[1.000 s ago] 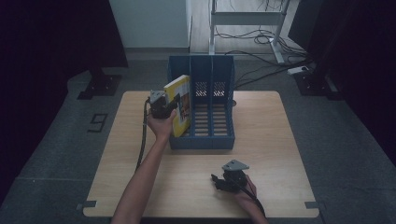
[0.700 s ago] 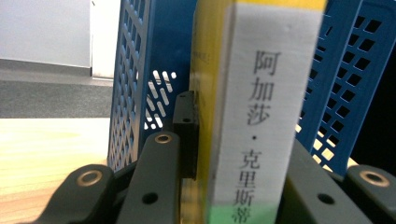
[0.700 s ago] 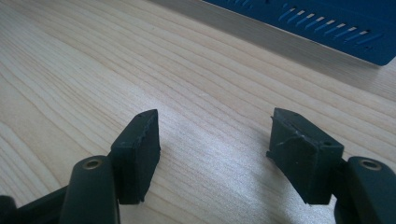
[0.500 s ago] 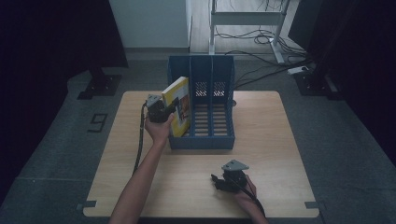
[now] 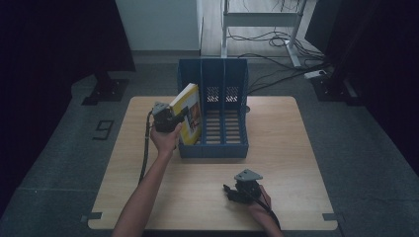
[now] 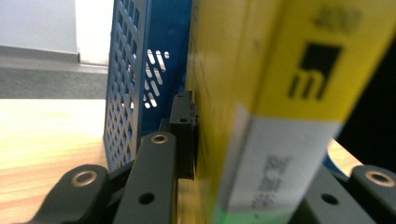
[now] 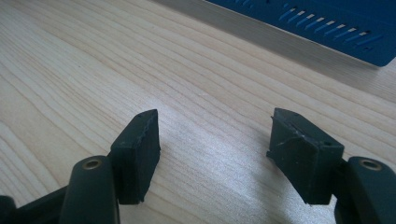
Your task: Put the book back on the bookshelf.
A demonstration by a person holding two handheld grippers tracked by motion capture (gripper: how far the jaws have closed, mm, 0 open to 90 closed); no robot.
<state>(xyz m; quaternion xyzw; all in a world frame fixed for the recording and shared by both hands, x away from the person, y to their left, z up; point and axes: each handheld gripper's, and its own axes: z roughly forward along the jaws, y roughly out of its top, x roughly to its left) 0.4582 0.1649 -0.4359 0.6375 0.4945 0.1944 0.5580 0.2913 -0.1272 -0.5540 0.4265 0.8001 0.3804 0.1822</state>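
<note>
Left gripper (image 5: 170,120) jaws just easing apart, yellow book (image 5: 190,116) between them tilted more upright in blue rack's (image 5: 213,148) left slot, pads seemingly touching it, right gripper (image 5: 236,190) resting agape on near table (image 5: 296,148).

Yellow-and-white book (image 5: 189,112) (black logo); blue slotted file rack (image 5: 222,118); pale wood-grain table (image 5: 296,163).

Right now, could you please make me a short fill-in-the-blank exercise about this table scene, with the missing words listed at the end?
1. The left gripper holds a book whose cover is mostly ____.
2. The book leans in the ____ compartment of the blue file rack, as the high view shows it.
3. The right gripper rests low over the wooden table with its jaws ____ and nothing between them.

Missing words: yellow; left; open
</note>
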